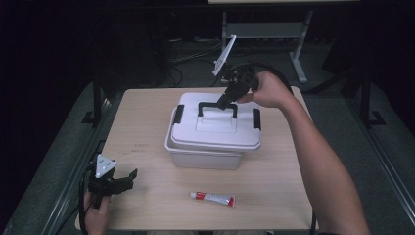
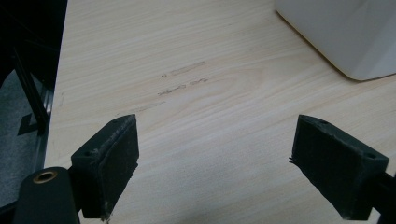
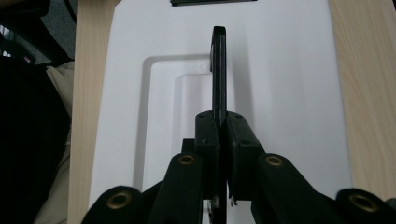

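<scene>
Your left claw is matte black, with a grey three-cornered plate on top marked by small dark dots and a black cable trailing from it. In the left gripper view its two jaws are blocky black wedges with rough, slightly frayed pad faces, small screw holes and a brass-ringed pivot. Your right claw is the same black build, with a pale plate and thick black cable; its arms carry four brass-ringed pivots. Your forearms are bare, no sleeves showing.
</scene>
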`<move>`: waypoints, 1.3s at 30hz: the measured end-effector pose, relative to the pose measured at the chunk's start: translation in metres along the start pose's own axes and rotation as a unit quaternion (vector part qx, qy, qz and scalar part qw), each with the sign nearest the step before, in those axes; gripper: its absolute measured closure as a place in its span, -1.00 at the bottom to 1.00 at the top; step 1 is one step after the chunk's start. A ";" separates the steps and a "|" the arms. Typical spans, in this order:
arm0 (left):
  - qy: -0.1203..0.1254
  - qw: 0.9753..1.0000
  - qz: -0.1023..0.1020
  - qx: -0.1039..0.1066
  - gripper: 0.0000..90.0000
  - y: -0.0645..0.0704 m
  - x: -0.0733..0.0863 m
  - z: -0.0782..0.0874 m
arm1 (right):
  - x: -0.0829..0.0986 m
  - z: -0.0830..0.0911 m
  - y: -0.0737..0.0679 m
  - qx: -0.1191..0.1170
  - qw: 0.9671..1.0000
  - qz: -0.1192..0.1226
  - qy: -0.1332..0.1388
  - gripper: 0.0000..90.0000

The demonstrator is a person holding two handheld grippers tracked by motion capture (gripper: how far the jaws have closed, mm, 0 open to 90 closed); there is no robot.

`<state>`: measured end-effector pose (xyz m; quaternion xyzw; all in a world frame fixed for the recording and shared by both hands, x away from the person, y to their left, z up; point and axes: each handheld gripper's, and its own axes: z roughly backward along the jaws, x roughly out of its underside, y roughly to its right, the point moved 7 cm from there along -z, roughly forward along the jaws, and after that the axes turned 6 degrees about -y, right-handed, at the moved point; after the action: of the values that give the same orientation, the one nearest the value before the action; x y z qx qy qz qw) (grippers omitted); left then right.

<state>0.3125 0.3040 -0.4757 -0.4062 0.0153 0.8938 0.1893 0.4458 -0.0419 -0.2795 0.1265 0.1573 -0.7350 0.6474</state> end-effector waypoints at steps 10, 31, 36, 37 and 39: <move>-0.001 1.000 -0.003 -0.001 -0.69 0.001 0.000 -0.001 | 0.031 0.017 -0.007 0.011 1.000 -0.021 0.010 0.87; -0.002 1.000 -0.002 -0.001 -0.69 0.002 0.000 -0.002 | 0.100 0.049 -0.024 0.038 0.997 -0.069 0.025 0.87; -0.002 1.000 -0.002 0.000 -0.69 0.003 -0.001 -0.002 | 0.114 0.052 -0.028 0.044 0.995 -0.079 0.030 0.87; -0.002 1.000 -0.003 0.000 -0.69 0.004 -0.001 -0.002 | 0.117 0.053 -0.029 0.046 0.995 -0.082 0.031 0.87; -0.003 1.000 -0.004 0.000 -0.69 0.004 -0.001 -0.003 | 0.122 0.054 -0.030 0.046 0.995 -0.083 0.031 0.87</move>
<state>0.3135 0.2991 -0.4771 -0.4039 0.0126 0.8941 0.1930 0.4013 -0.1709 -0.2752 0.1655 0.1533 -0.7885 0.5722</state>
